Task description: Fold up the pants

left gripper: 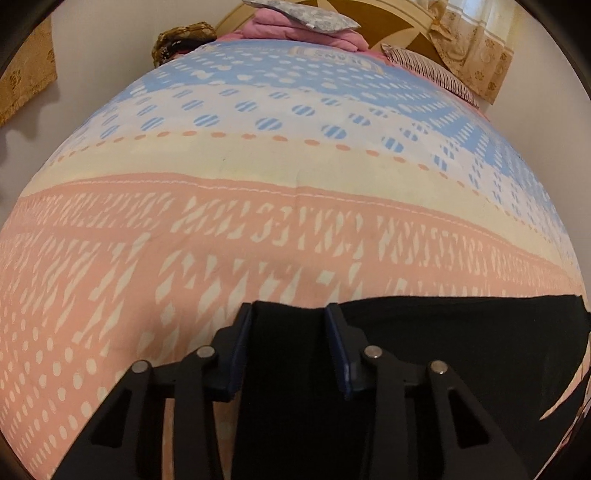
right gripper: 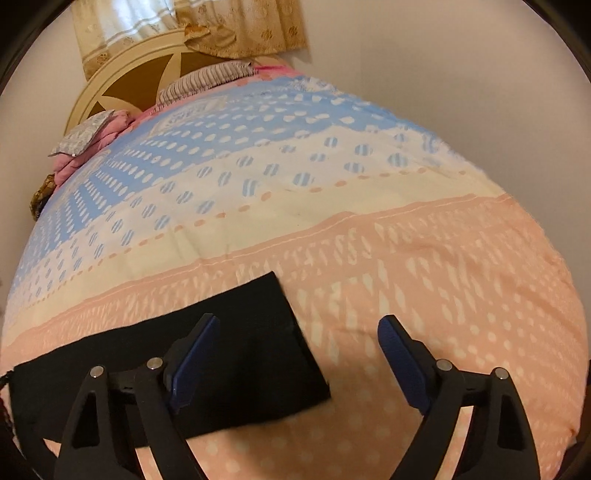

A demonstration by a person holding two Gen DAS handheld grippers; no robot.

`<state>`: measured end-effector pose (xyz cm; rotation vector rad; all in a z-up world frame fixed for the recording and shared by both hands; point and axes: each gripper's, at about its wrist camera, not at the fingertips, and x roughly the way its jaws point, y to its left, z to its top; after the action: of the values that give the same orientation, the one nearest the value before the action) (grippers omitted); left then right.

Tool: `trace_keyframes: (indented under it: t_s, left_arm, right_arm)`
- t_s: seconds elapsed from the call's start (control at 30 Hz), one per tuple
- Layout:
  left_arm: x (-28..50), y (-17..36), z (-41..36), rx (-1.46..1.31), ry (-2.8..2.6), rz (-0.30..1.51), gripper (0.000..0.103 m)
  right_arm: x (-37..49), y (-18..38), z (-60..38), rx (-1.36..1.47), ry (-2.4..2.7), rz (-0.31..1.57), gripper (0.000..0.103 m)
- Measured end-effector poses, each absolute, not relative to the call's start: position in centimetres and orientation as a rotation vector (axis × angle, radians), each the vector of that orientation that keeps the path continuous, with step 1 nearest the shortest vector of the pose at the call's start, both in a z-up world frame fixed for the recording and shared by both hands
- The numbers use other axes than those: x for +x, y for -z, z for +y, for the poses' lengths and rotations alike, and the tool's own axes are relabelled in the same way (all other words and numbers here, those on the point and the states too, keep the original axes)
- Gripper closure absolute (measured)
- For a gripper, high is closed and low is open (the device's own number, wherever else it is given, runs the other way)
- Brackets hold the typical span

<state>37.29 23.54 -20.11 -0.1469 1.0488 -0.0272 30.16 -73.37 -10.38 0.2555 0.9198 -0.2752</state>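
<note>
While most of both views is taken up by the bed [left gripper: 258, 206], its cover runs in bands: pink w/ white dashes nearest, cream in the middle, blue w/ white dots toward the far end. Wooden headboard [right gripper: 122, 88] stands at the far end, patterned curtain [right gripper: 243, 26] behind it. Pink folded blanket [left gripper: 295, 31] lies by the headboard w/ a grey printed pillow [left gripper: 310, 14] on top, striped pillow [left gripper: 432, 70] just beside.

Black pants [right gripper: 236, 347] lie flat on the pink band at the near edge of the bed, stretched sideways as a long strip; in the right wrist view one squared end of the strip shows, edge clean, flat on the cover.

Left hand-held gripper [left gripper: 290, 347] sits over the other part of the pants [left gripper: 461, 343], jaws narrow, black fabric filling the gap btw the blue pads [left gripper: 338, 350]; can't tell if the pads actually press the cloth or only straddle it.

Right hand-held gripper [right gripper: 299, 358] jaws wide apart, nothing gripped: left finger over the pants end, right finger over bare pink cover, pants corner lying btw them. Slight blur on the pants edge in the right wrist view
</note>
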Motion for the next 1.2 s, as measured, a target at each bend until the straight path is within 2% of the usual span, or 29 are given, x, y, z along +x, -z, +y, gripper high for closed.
trace_keyframes:
  t_s: [0.27,0.33,0.37,0.4,0.43,0.47,0.5,0.57,0.77,0.93,1.2]
  left_arm:
    - [38.3,20.3,23.2,-0.125,0.018,1.047,0.062]
    - [38.5,20.2,23.1,-0.115,0.012,1.056,0.062]
    - [38.6,20.2,23.0,-0.112,0.012,1.060,0.066]
    - [38.6,20.2,22.9,-0.111,0.015,1.063,0.071]
    - [38.6,20.1,22.7,-0.110,0.019,1.066,0.074]
    - [38.7,20.0,22.5,-0.108,0.029,1.069,0.082]
    - [38.8,19.9,22.3,-0.105,0.036,1.072,0.087]
    - [38.8,19.6,21.6,-0.071,0.036,1.067,0.089]
    - [38.3,18.2,21.8,-0.080,0.043,1.015,0.090]
    - [36.1,15.4,23.1,-0.138,0.088,0.903,0.090]
    - [30.9,12.0,25.7,-0.253,0.180,0.750,0.090]
  right_arm:
    - [35.2,13.3,-73.6,0.263,0.182,1.025,0.019]
    - [36.3,14.5,-73.7,0.250,0.176,1.067,0.025]
    - [36.5,14.9,-73.7,0.246,0.178,1.075,0.027]
    - [36.6,15.1,-73.8,0.236,0.175,1.078,0.036]
    - [36.6,15.2,-73.7,0.225,0.166,1.079,0.055]
    - [36.5,15.1,-73.6,0.220,0.146,1.083,0.067]
    - [36.3,15.0,-73.7,0.232,0.123,1.082,0.087]
    - [35.7,14.4,-73.9,0.268,0.091,1.072,0.096]
    - [34.1,11.9,-72.8,0.237,0.091,0.995,0.097]
    - [32.1,8.6,-72.3,0.226,0.086,0.873,0.097]
    - [24.9,4.7,-72.8,0.298,0.005,0.657,0.098]
